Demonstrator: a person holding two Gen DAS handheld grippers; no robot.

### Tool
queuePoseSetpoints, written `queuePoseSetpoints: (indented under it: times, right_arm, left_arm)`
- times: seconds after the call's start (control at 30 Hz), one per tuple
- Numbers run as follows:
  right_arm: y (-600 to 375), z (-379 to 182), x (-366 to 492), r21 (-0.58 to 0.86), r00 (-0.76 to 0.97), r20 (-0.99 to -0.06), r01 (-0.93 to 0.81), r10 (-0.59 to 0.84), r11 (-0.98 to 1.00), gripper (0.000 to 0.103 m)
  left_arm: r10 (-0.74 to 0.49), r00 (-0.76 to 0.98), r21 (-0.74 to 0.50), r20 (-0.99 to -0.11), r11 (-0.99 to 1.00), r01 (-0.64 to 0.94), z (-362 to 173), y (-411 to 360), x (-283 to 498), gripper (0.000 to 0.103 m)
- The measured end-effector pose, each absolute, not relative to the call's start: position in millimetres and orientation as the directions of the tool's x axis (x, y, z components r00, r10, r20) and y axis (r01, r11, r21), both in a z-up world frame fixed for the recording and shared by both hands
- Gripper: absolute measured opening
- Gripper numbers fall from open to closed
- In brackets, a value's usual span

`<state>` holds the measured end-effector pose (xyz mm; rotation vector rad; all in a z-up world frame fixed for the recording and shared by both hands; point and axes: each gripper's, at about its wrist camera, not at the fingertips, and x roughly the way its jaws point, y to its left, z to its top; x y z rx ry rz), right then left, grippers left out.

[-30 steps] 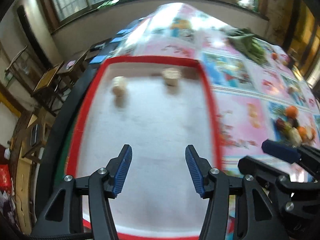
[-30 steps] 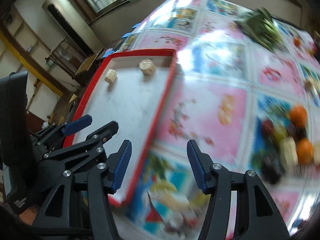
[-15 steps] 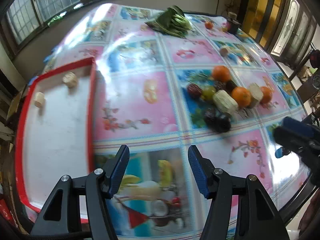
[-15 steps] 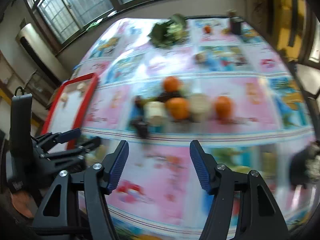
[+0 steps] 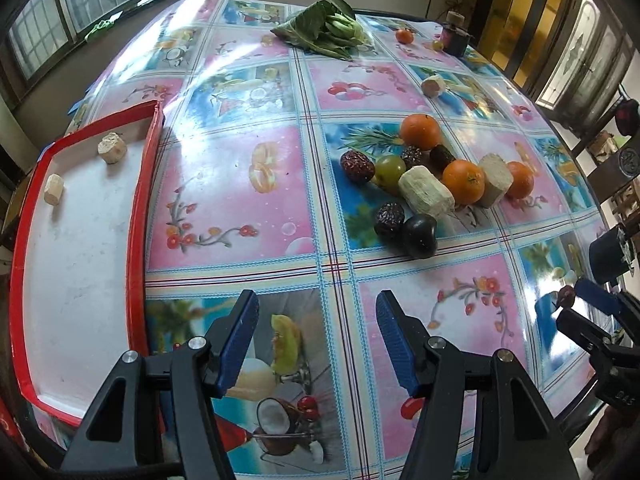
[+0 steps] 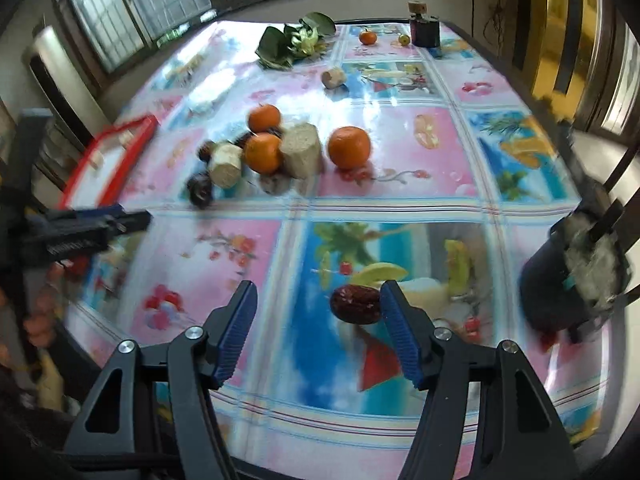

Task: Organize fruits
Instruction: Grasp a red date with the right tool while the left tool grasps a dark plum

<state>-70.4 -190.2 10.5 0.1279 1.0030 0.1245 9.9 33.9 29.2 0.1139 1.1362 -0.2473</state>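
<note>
1. Fruit cluster [image 5: 436, 178] of oranges, dates, a green grape and pale cut chunks sits right of centre in the left wrist view, on the patterned tablecloth [image 5: 240, 184].
2. Lone red date [image 6: 355, 304] lies low in the right wrist frame, just beside the right finger pad.
3. Right gripper [image 6: 318, 326] gapes wide, holding nothing.
4. Left gripper [image 5: 318, 338] is equally spread and empty.
5. Red-rimmed tray [image 5: 138, 216] at left edge holds two pale chunks.

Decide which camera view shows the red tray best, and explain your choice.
The left wrist view: the red tray is close and sharp, with two pale chunks inside. The right wrist view shows only a blurred far corner.
</note>
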Motion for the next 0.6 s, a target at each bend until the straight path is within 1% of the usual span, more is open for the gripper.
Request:
queuePoseSetpoints:
  times: [0.1,0.13,0.17,0.2,0.37,0.5,0.6]
  right_arm:
    - [-195,6,-70,0.134,0.531,-0.836,-0.043,0.137,0.990,0.058]
    - [-195,4,-69,0.123,0.527,-0.840,-0.044,0.128,0.991,0.049]
    - [-196,1,-67,0.118,0.516,-0.847,-0.046,0.125,0.992,0.035]
    - [-196,-2,-65,0.114,0.505,-0.855,-0.045,0.121,0.992,0.033]
    - [-187,-1,-70,0.034,0.521,-0.851,-0.079,0.070,0.996,0.033]
    - [-188,3,-66,0.077,0.523,-0.846,-0.078,0.106,0.994,0.033]
    - [-187,3,-64,0.098,0.521,-0.845,-0.072,0.121,0.993,0.033]
  left_arm:
    - [-0.140,0.399,-0.033,-0.906,0.964,0.263,29,34,9,0.061]
    - [-0.142,0.399,-0.035,-0.906,0.964,0.265,30,34,9,0.061]
    - [-0.146,0.396,-0.039,-0.906,0.963,0.266,29,34,10,0.061]
    - [-0.149,0.393,-0.042,-0.907,0.963,0.267,28,34,11,0.061]
    - [-0.162,0.378,-0.054,-0.912,0.959,0.279,25,30,12,0.061]
    - [-0.189,0.371,-0.087,-0.909,0.957,0.275,24,29,19,0.061]
    - [-0.233,0.354,-0.138,-0.906,0.951,0.275,23,28,25,0.061]
